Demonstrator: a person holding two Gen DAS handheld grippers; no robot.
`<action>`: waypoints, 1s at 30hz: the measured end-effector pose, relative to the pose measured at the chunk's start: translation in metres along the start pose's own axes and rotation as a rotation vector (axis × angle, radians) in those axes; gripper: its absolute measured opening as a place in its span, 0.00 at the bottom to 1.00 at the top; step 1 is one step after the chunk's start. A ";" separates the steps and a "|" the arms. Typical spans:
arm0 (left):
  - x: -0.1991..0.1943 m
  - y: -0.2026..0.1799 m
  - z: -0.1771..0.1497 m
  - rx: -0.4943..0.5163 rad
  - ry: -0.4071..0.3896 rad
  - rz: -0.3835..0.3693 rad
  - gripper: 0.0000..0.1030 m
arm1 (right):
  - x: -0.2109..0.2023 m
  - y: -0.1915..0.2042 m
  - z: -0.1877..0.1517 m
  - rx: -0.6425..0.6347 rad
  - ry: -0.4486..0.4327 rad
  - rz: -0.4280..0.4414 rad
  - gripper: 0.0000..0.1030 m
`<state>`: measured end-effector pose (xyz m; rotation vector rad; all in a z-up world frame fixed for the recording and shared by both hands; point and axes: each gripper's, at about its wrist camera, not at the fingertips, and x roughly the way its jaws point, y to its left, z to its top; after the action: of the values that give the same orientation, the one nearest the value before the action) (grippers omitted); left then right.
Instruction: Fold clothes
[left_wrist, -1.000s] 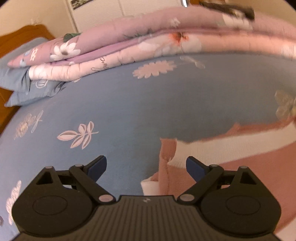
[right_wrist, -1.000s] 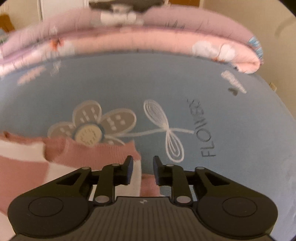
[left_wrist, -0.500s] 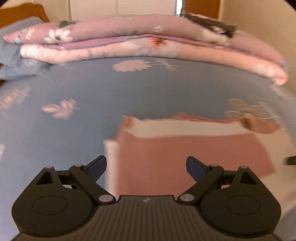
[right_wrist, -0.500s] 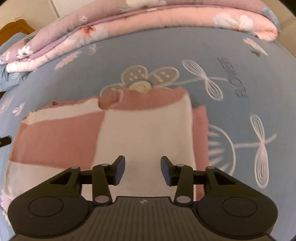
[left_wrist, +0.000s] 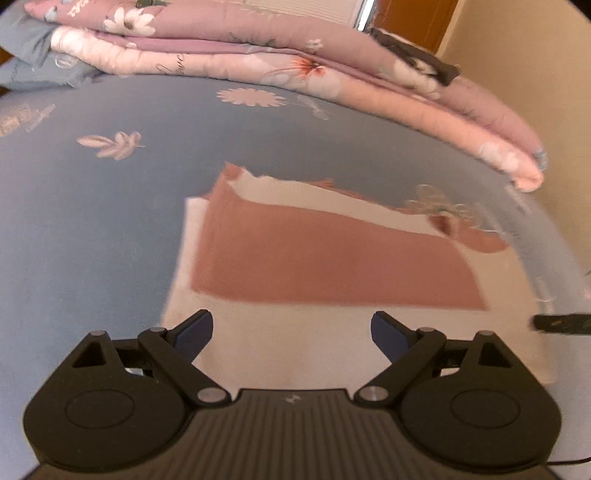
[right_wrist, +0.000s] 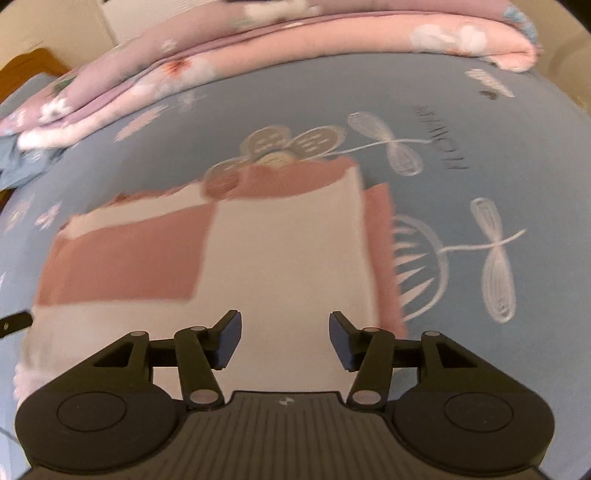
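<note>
Left gripper level above the bed, fingers spread wide, empty. Right gripper same pose, moderately parted, empty. Folded pink-and-cream knit garment lies flat mid-frame on blue floral bedsheet.

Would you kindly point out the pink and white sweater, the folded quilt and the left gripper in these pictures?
pink and white sweater (right_wrist: 280, 258): right wrist view, on its white panel.
folded quilt (left_wrist: 258, 62): left wrist view, on the upper mauve layer.
left gripper (left_wrist: 291, 328): left wrist view, midway between its open fingertips.
</note>
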<state>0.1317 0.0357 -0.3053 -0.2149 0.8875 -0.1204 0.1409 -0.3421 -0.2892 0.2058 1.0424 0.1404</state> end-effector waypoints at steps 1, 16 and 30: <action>0.001 0.001 -0.005 -0.001 0.011 0.009 0.90 | 0.001 0.004 -0.004 -0.007 0.013 0.018 0.56; -0.007 -0.022 -0.028 0.015 0.037 0.037 0.90 | 0.001 -0.008 -0.026 -0.035 0.072 0.100 0.57; 0.033 -0.052 -0.039 0.093 0.105 -0.083 0.90 | 0.005 -0.015 -0.039 0.027 0.059 0.092 0.60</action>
<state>0.1210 -0.0268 -0.3415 -0.1599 0.9752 -0.2510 0.1095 -0.3512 -0.3159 0.2759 1.0941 0.2166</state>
